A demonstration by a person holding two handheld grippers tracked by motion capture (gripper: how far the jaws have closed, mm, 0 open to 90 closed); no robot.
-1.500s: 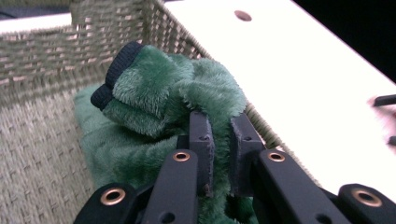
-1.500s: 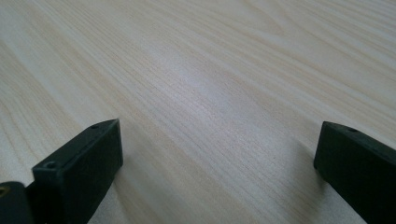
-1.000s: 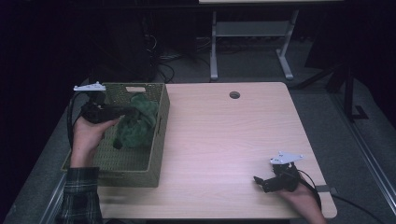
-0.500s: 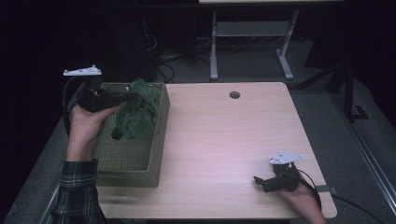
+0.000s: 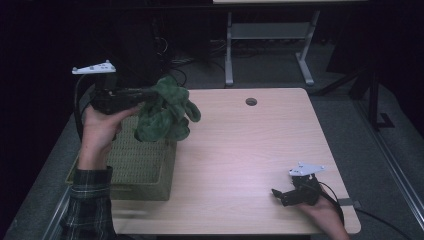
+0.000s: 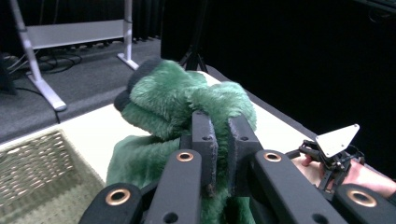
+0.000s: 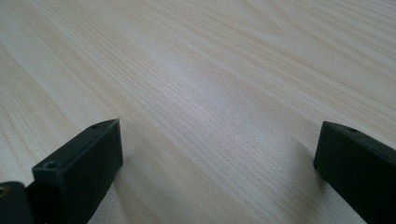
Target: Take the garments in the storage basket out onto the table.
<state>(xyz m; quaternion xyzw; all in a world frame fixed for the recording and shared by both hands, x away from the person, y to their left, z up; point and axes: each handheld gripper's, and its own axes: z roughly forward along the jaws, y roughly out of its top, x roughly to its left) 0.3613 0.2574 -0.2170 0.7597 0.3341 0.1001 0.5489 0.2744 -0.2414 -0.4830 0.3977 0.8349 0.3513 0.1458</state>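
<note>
Clearly the left gripper, jaws pinching a fold of the green plush toy above the basket, could lose it if the fur slips, while the right gripper rests spread on the table.

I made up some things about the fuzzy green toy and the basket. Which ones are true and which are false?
1. The left gripper pinches the green plush toy. True.
2. The toy lies inside the woven basket. False: it hangs lifted above the basket's far end.
3. The right gripper holds a toy too. False: its jaws are wide open over the bare table.
4. The basket sits on the table's left side. True.
</note>
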